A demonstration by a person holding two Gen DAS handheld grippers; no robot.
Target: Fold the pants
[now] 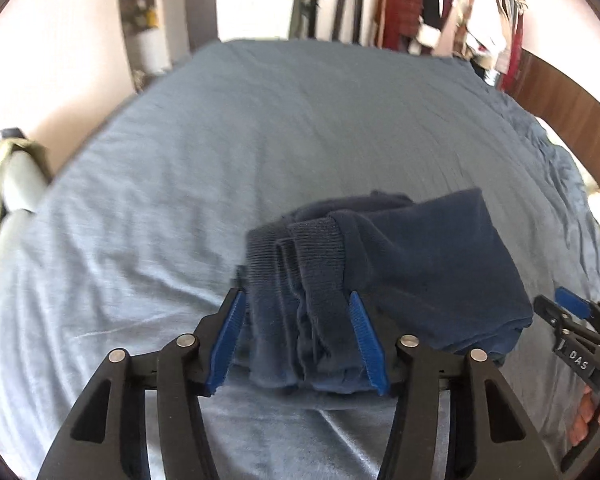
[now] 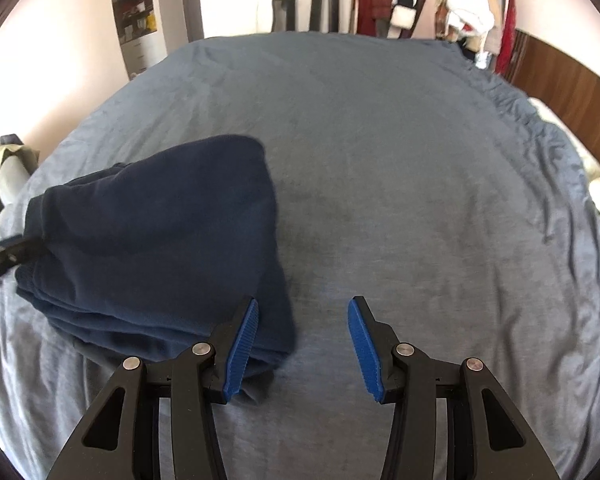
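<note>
A bed (image 2: 380, 140) covered by a wrinkled grey-blue sheet (image 1: 260, 140) fills most of both views, with a dark wooden headboard (image 2: 572, 88) along its right side. Beyond the far edge stand pale walls (image 2: 68, 72), a shelf unit (image 2: 134, 12) at the left and a rail of hanging clothes (image 2: 440, 0) at the right. Daylight is bright and washes out the walls.

left gripper (image 1: 296, 300): angled steeply down, blue pads flank bunched navy cloth, contact unclear | right gripper (image 2: 304, 306): angled steeply down, jaws parted, nothing between the pads | hand (image 1: 588, 420): fingers wrapped round right gripper's handle
</note>
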